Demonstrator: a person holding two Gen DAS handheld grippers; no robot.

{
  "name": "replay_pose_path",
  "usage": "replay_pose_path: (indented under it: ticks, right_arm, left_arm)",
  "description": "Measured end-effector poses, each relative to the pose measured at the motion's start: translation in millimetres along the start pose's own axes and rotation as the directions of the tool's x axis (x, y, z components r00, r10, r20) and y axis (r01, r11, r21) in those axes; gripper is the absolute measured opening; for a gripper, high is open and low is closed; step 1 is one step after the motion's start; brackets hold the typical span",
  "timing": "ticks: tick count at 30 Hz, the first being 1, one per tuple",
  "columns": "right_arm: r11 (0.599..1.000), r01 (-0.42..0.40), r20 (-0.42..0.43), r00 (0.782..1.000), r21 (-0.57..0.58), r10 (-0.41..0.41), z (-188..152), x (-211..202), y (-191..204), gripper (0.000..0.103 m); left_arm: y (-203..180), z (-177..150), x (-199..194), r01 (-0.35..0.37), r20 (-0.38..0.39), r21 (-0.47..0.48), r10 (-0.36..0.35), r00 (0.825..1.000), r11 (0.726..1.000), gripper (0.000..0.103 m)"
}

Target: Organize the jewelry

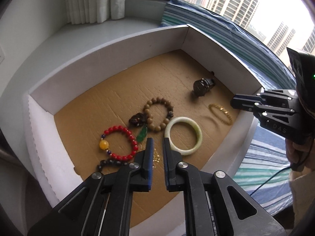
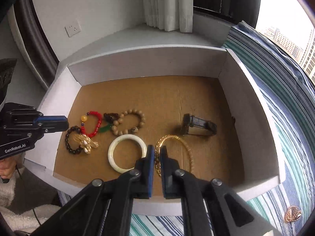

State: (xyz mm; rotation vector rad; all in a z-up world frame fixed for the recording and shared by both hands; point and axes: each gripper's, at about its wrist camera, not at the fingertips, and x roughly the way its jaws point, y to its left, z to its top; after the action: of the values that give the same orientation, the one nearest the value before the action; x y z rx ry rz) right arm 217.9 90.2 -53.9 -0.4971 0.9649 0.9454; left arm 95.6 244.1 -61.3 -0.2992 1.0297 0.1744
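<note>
A white box (image 1: 110,59) (image 2: 147,63) with a cardboard floor holds a red bead bracelet (image 1: 118,127) (image 2: 98,122), a wooden bead bracelet (image 1: 146,114) (image 2: 141,118), a white jade bangle (image 1: 198,135) (image 2: 128,137), a gold bangle (image 1: 222,112) (image 2: 189,149), a watch (image 1: 200,87) (image 2: 198,126) and a dark bead bracelet (image 2: 69,137) with a gold charm (image 2: 84,141). My left gripper (image 1: 157,143) (image 2: 66,123) hovers open over the charm, holding nothing. My right gripper (image 2: 157,149) (image 1: 234,102) hangs above the gold bangle's near side, open by a narrow gap and empty.
The box rests on a striped bedspread (image 1: 261,157) (image 2: 285,108) beside a grey windowsill (image 1: 118,27) with a white curtain (image 2: 167,4). A small gold piece (image 2: 292,215) lies on the bedspread outside the box's near right corner. A hand (image 1: 295,151) grips the right tool.
</note>
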Motion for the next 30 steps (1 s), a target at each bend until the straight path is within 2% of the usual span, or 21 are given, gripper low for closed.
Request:
replay_pose_path:
  ticks: [1,2,6,8,10,11,13,16,20,27,30]
  right_arm:
    - [1.0,0.005,0.002,1.0,0.012,-0.005,0.0,-2.0,-2.5,0.022]
    - [1.0,0.007,0.018,1.0,0.026,-0.008,0.4,-8.1,-5.5,0.024]
    - [0.999,0.005,0.143,0.99,0.049,-0.012,6.2,-58.0,-11.4,0.024]
    - [0.999,0.015,0.204,0.979,0.049,-0.025,6.2,-87.5,-12.0,0.029]
    - [0.997,0.041,0.251,0.966,0.059,-0.054,0.4,-113.7,-12.9,0.044]
    - [0.996,0.057,0.268,0.961,0.065,-0.073,-4.5,-124.2,-13.1,0.047]
    - [0.993,0.087,0.288,0.952,0.079,-0.106,-18.2,-138.9,-13.3,0.056]
    - [0.986,0.118,0.262,0.954,0.114,-0.145,-49.1,-143.6,-15.2,0.058]
    - [0.967,0.151,0.201,0.961,0.206,-0.192,-109.6,-138.2,-23.0,0.058]
    - [0.878,0.242,0.097,0.947,0.413,-0.306,-225.4,-142.2,-47.1,0.058]
    - [0.833,0.305,0.038,0.931,0.461,-0.362,-264.4,-147.7,-57.3,0.058]
  left_arm:
    - [0.3,0.5,-2.6,-0.002,0.007,-0.006,0.002,1.0,1.0,0.04]
    - [0.0,1.3,-7.1,-0.008,0.025,-0.008,0.008,1.0,1.0,0.051]
    - [-12.2,8.1,-35.5,-0.029,0.117,0.026,0.026,0.993,0.999,0.063]
    - [-22.3,11.4,-51.0,-0.033,0.164,0.041,0.026,0.986,0.999,0.075]
    - [-36.0,12.0,-64.9,-0.039,0.211,0.066,0.024,0.977,0.997,0.08]
    - [-44.7,10.8,-70.7,-0.036,0.229,0.081,0.017,0.973,0.996,0.084]
    - [-64.1,5.7,-78.6,-0.017,0.259,0.114,-0.014,0.966,0.993,0.088]
    - [-97.8,-7.1,-82.0,0.034,0.273,0.178,-0.083,0.959,0.984,0.092]
    - [-146.0,-28.4,-69.0,0.092,0.255,0.258,-0.159,0.954,0.962,0.094]
    - [-220.1,-65.8,-12.6,0.15,0.105,0.356,-0.199,0.974,0.922,0.094]
    - [-241.6,-81.0,6.9,0.185,0.036,0.381,-0.215,0.976,0.906,0.094]
